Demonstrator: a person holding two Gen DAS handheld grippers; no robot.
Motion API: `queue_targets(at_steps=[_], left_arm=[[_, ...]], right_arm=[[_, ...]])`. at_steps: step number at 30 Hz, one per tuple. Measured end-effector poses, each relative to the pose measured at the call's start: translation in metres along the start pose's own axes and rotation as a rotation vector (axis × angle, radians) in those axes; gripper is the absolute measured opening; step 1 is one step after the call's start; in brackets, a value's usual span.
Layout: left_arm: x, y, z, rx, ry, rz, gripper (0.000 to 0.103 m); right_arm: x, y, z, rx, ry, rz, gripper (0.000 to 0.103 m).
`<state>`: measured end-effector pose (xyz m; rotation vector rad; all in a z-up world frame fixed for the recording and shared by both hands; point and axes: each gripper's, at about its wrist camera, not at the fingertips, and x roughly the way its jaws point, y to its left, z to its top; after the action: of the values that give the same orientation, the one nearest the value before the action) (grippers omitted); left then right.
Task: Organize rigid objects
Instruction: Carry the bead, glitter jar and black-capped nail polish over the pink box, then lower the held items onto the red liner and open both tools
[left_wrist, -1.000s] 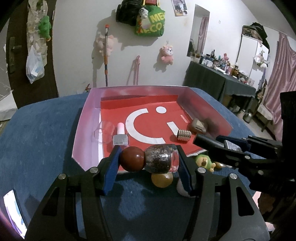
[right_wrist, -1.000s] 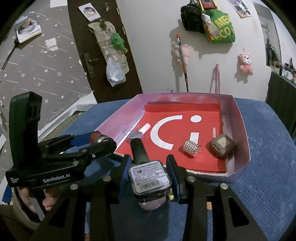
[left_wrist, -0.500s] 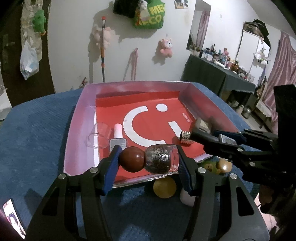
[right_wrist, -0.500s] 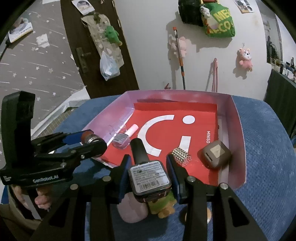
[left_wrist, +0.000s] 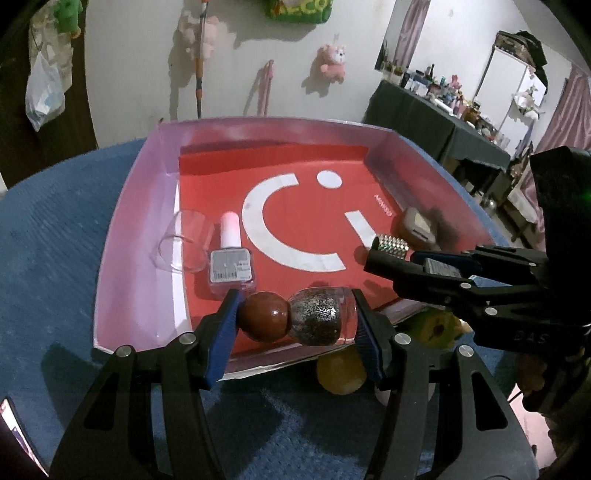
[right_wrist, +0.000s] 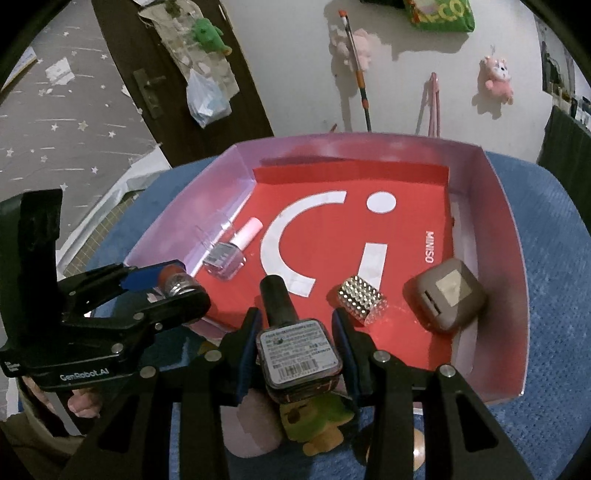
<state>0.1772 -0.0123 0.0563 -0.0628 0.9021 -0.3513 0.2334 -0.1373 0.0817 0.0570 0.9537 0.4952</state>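
Observation:
My left gripper (left_wrist: 295, 317) is shut on a glittery little bottle with a round brown cap (left_wrist: 295, 319), held sideways over the near edge of the pink-walled tray (left_wrist: 122, 236). My right gripper (right_wrist: 297, 332) is shut on a dark nail polish bottle (right_wrist: 295, 347) with a black cap, label facing me, just above the tray's near rim (right_wrist: 513, 258). On the tray's red floor lie a clear nail polish bottle with a pink cap (left_wrist: 231, 258), a clear plastic cup (left_wrist: 183, 245), a studded silver cylinder (right_wrist: 362, 301) and a taupe square case (right_wrist: 445, 299).
The tray rests on a blue cloth surface (left_wrist: 48, 266). A yellow ball (left_wrist: 341, 373) and soft toys, one green and yellow (right_wrist: 310, 421) and one pink (right_wrist: 255, 421), lie on the cloth under the grippers. A person's fingers (right_wrist: 83, 404) hold the left gripper.
Both grippers have come forward and down toward the tray, each still holding its bottle. The tray now looks larger and closer in both views.

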Motion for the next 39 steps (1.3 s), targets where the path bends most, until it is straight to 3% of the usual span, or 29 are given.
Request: queue_targets(at_steps=[17, 28, 39], left_arm=[[0.029, 0.016, -0.001, -0.049, 0.07, 0.018, 0.056], [0.034, 0.015, 0.002, -0.027, 0.05, 0.083, 0.056], [0.04, 0.017, 0.007, -0.032, 0.027, 0.132, 0.056]], right_arm=[[0.027, -0.008, 0.005, 0.044, 0.081, -0.013, 0.042], [0.035, -0.007, 0.003, -0.02, 0.009, -0.156, 0.042], [0.038, -0.016, 0.011, 0.009, -0.068, -0.251, 0.041]])
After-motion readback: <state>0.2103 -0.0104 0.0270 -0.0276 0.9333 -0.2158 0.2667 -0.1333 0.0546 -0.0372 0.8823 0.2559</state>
